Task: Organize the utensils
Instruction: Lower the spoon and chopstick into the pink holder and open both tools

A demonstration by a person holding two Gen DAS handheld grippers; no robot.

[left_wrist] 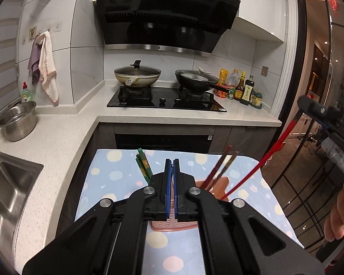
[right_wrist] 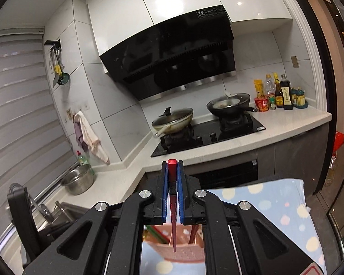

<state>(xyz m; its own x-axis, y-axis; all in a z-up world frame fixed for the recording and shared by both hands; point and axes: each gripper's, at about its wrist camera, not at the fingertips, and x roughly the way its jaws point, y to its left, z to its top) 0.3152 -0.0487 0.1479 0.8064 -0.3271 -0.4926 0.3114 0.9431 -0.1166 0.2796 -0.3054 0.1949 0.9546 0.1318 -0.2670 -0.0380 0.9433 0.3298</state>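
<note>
From where I steer the rig, the far left of the left wrist view shows a steel sink (left_wrist: 9,183) set into the pale counter (left_wrist: 57,133), with a steel colander (left_wrist: 17,121) standing behind it. Ahead on the stove (left_wrist: 167,99) sit a lidded wok (left_wrist: 137,74) and a black pan (left_wrist: 196,79), and bottles (left_wrist: 243,89) stand to their right.

Below me is a table (left_wrist: 117,174) covered in a blue cloth with pale dots. My left gripper (left_wrist: 171,167) is fully closed and has hold of nothing; its blue pads meet. Just left of it, green chopsticks (left_wrist: 143,165) stick up. Under and behind the gripper sits a pink basket (left_wrist: 172,225), and just right of the gripper brown chopsticks (left_wrist: 220,170) lean out of it.

Further right, one red chopstick (left_wrist: 259,162) slants from near the basket up to my right gripper (left_wrist: 306,105), which a hand (left_wrist: 341,208) carries at the frame's edge.

In the right wrist view, the right gripper (right_wrist: 172,167) is clamped on the thick end of that red chopstick (right_wrist: 172,183). The stick hangs down between the pads, and its thin tip is above the pink basket (right_wrist: 183,252).
</note>
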